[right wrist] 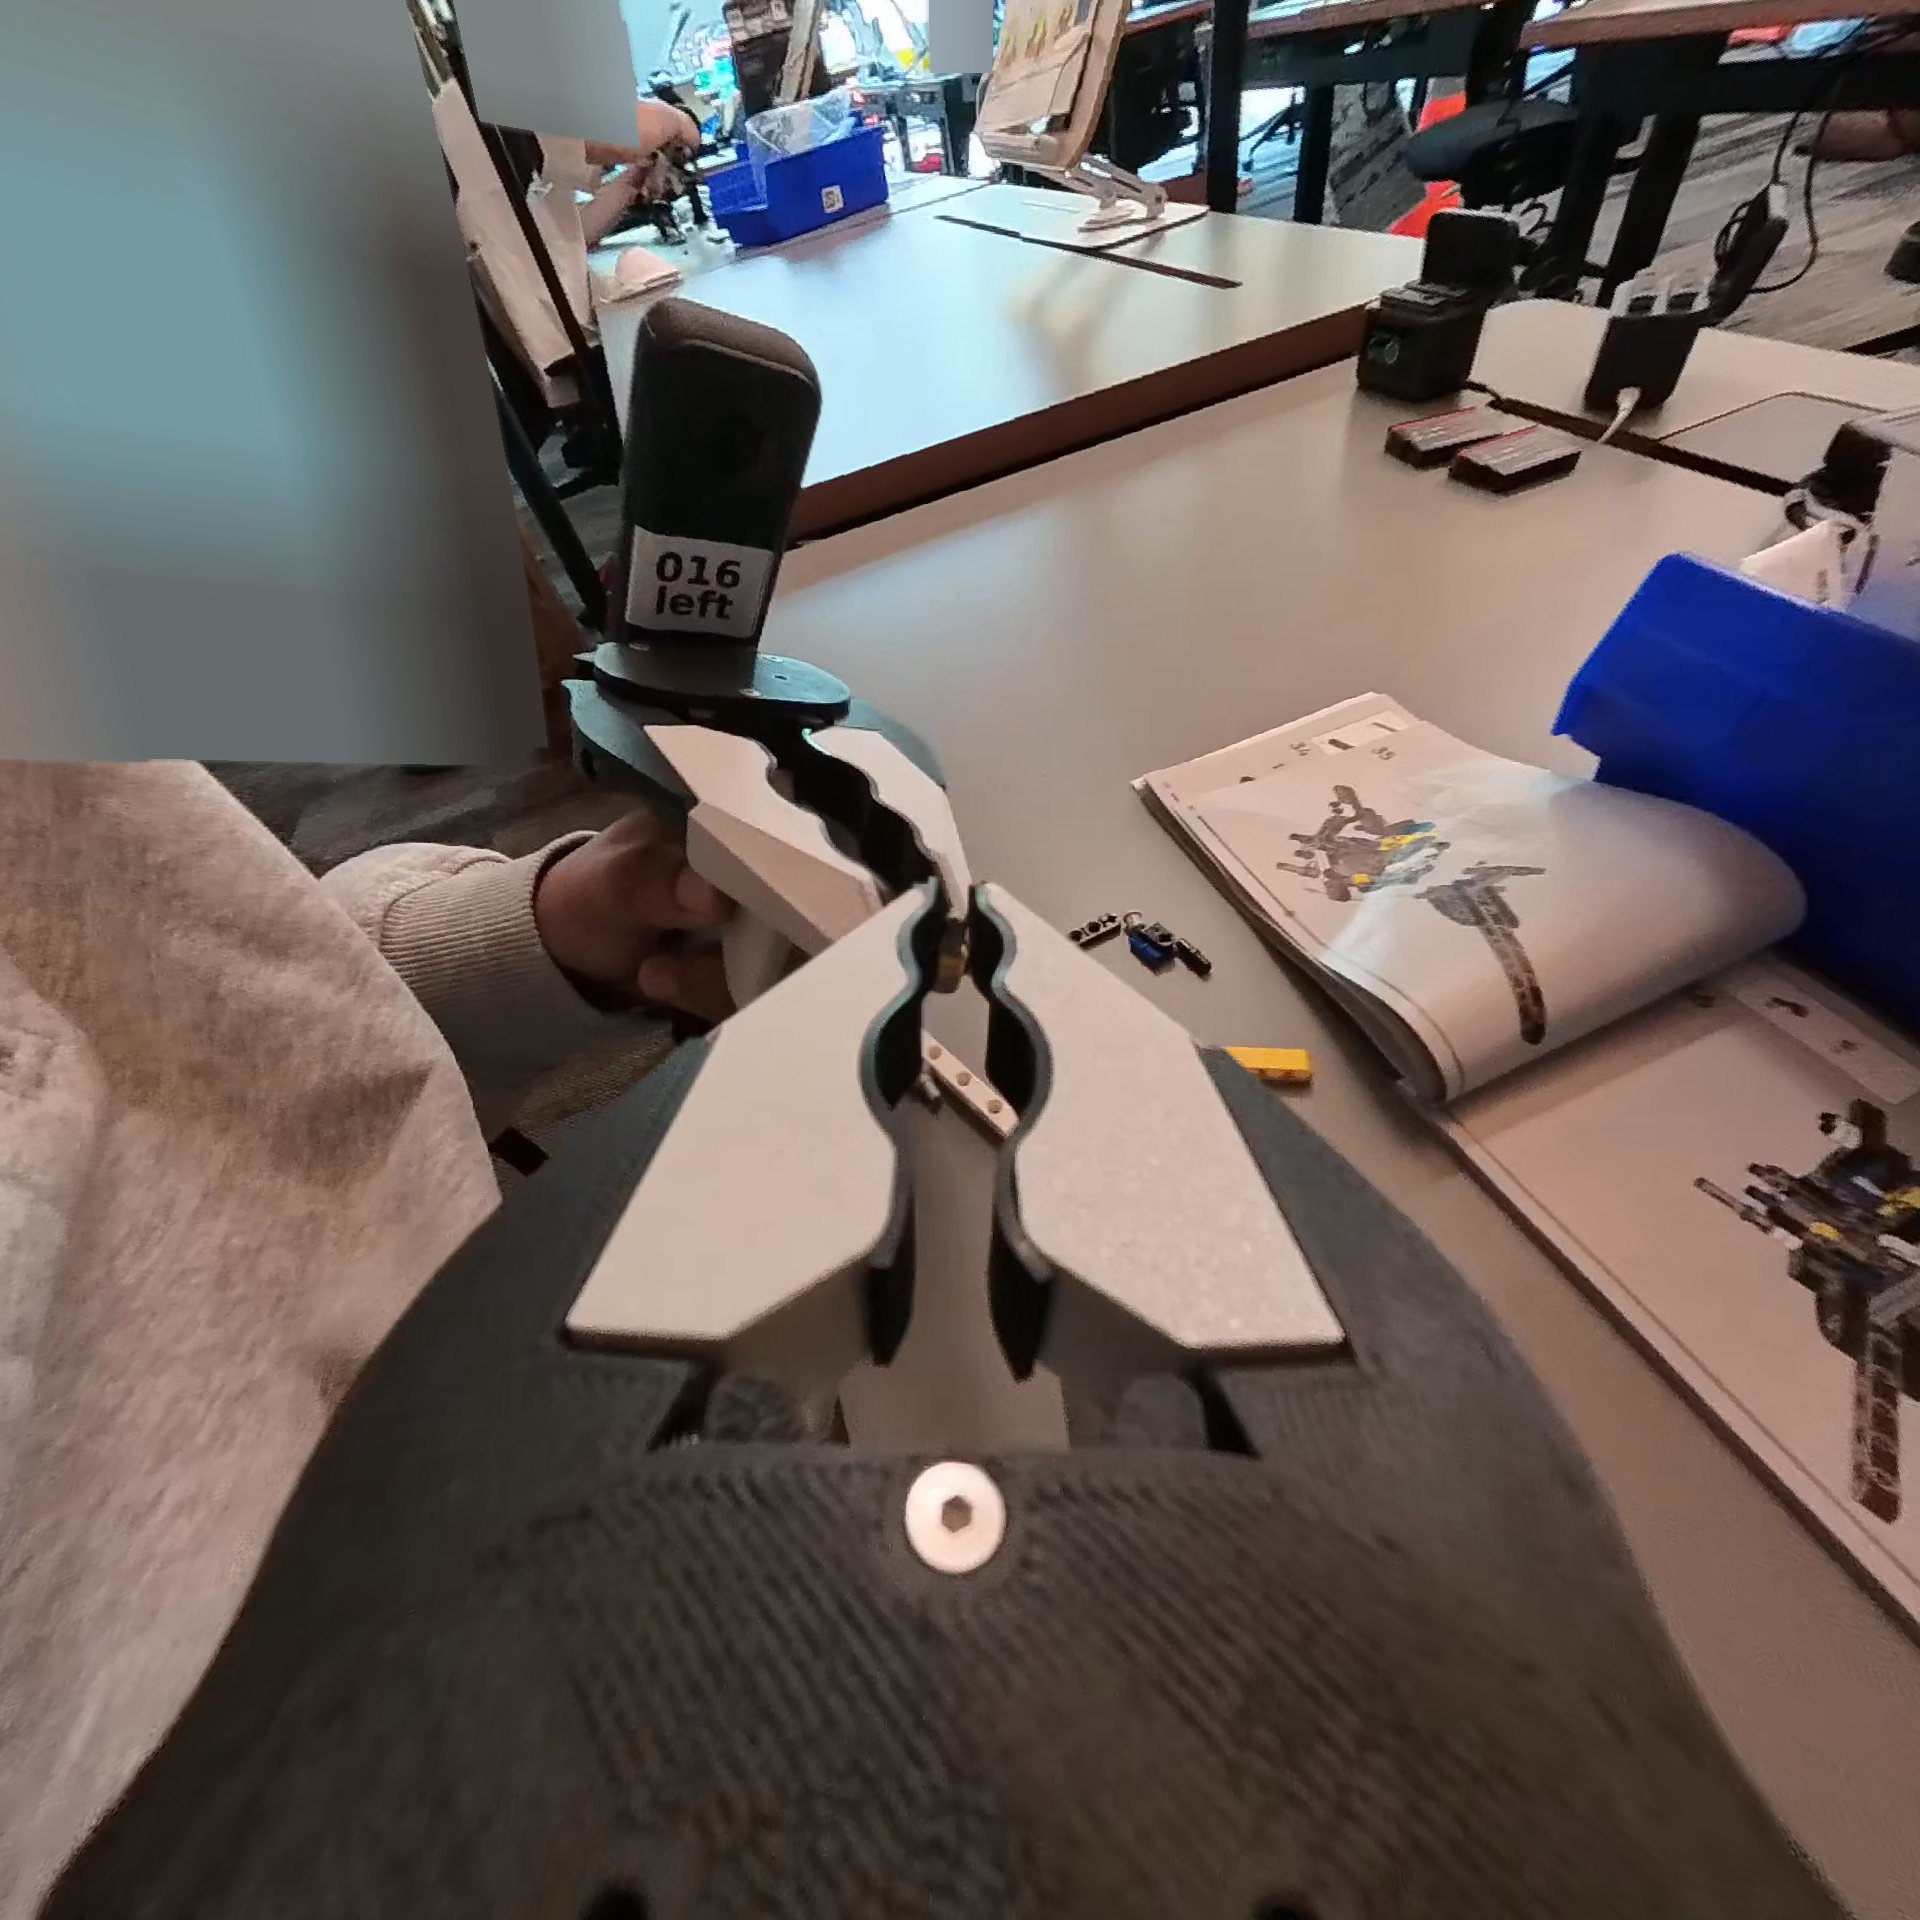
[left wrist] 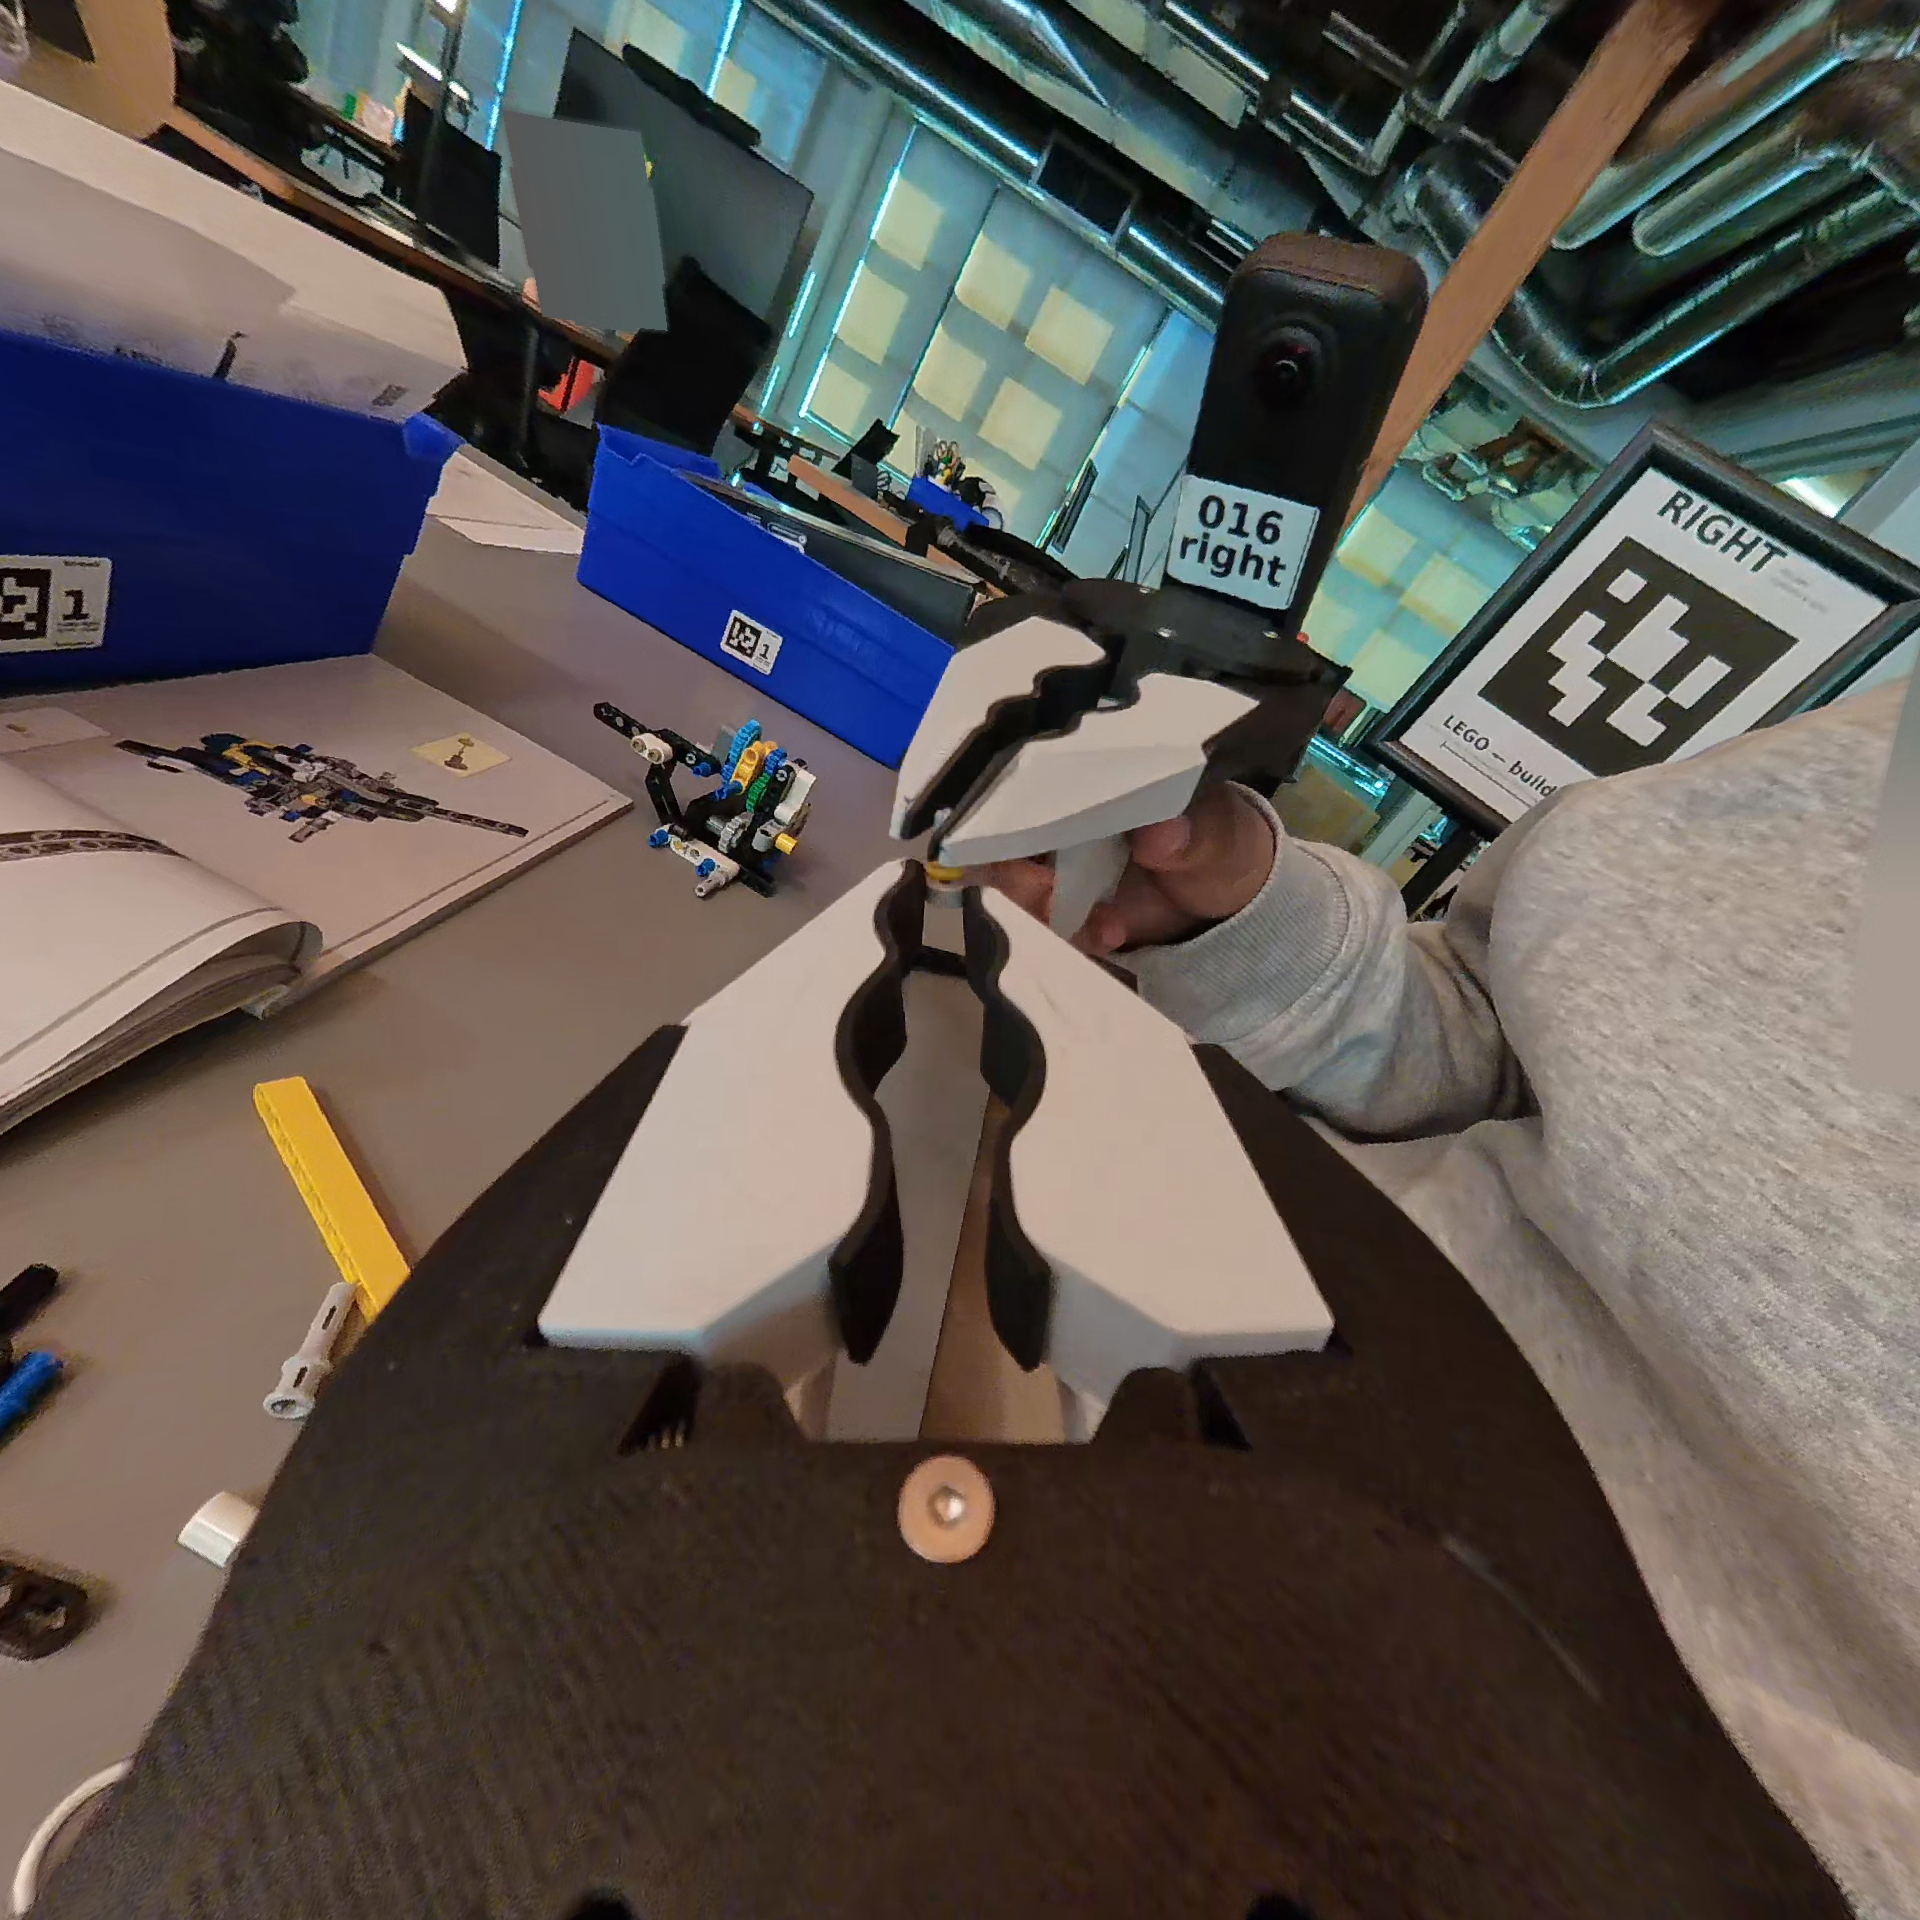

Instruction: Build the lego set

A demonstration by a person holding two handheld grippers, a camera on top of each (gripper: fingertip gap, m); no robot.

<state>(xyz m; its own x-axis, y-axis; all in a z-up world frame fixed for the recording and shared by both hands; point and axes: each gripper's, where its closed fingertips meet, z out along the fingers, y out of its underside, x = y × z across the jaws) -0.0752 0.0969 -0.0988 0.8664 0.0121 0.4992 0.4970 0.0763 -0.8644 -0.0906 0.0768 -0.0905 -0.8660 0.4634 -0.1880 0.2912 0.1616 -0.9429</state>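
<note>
My left gripper (left wrist: 943,888) and right gripper (right wrist: 951,914) meet tip to tip above the grey table (left wrist: 540,997). The left is shut on a small grey piece (left wrist: 948,898). The right is shut on a small yellow piece (right wrist: 951,954), which also shows in the left wrist view (left wrist: 940,871) touching the grey piece. The right gripper (left wrist: 925,831) comes in from above in the left wrist view; the left gripper (right wrist: 935,883) comes in from the left in the right wrist view. A partly built lego model (left wrist: 727,800) stands on the table beyond the open instruction booklet (left wrist: 260,831).
Two blue bins (left wrist: 156,520) (left wrist: 748,603) stand at the back. A yellow beam (left wrist: 332,1195), a grey pin (left wrist: 307,1351) and small loose parts (right wrist: 1143,935) lie on the table. The booklet (right wrist: 1455,894) leans against a blue bin (right wrist: 1766,748). A person's grey sleeve (left wrist: 1558,1039) fills the right side. The grippers are tip to tip, or close to it. The partly built lego model (left wrist: 727,800) is about equally far from each gripper, around 25 cm.
</note>
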